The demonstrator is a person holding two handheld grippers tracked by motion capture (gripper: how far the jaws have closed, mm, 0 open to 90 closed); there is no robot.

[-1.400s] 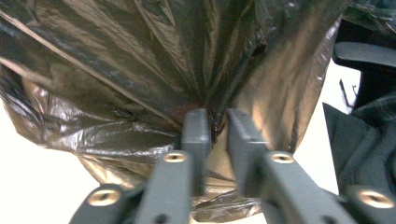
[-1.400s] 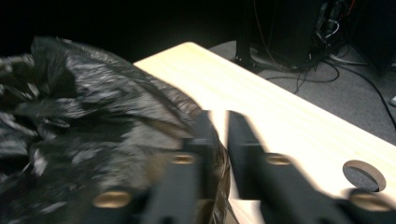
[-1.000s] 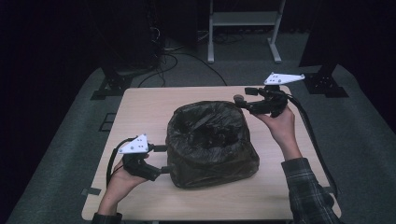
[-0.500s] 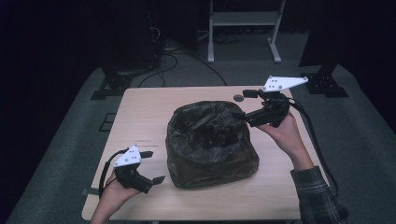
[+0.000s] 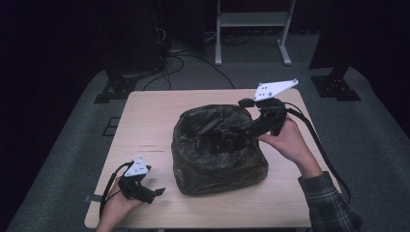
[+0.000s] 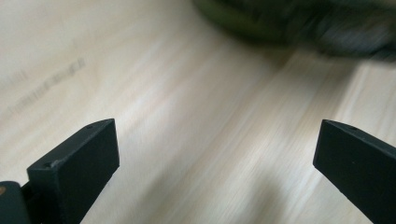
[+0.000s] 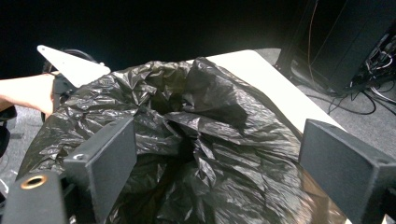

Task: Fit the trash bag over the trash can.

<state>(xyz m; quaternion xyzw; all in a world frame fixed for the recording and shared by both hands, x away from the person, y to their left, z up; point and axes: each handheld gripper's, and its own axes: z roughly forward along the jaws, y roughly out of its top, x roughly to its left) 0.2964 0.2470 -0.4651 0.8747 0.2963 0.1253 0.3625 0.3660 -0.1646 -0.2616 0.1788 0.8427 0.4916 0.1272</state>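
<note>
Bag (image 5: 220, 150), black plastic, sits mid-desk (image 5: 150, 121), mouth crumpled and facing up. Right hand-held gripper (image 5: 241, 133) is over the bag's rim on the right-edge side, jaws just opened wide, nothing between them. Left hand-held gripper (image 5: 157, 192) is low at the near-left corner, jaws just opened wide over bare wood, clear of the bag.

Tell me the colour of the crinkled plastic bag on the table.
Glossy black; the crinkled plastic bag shows best in the right gripper view.
</note>
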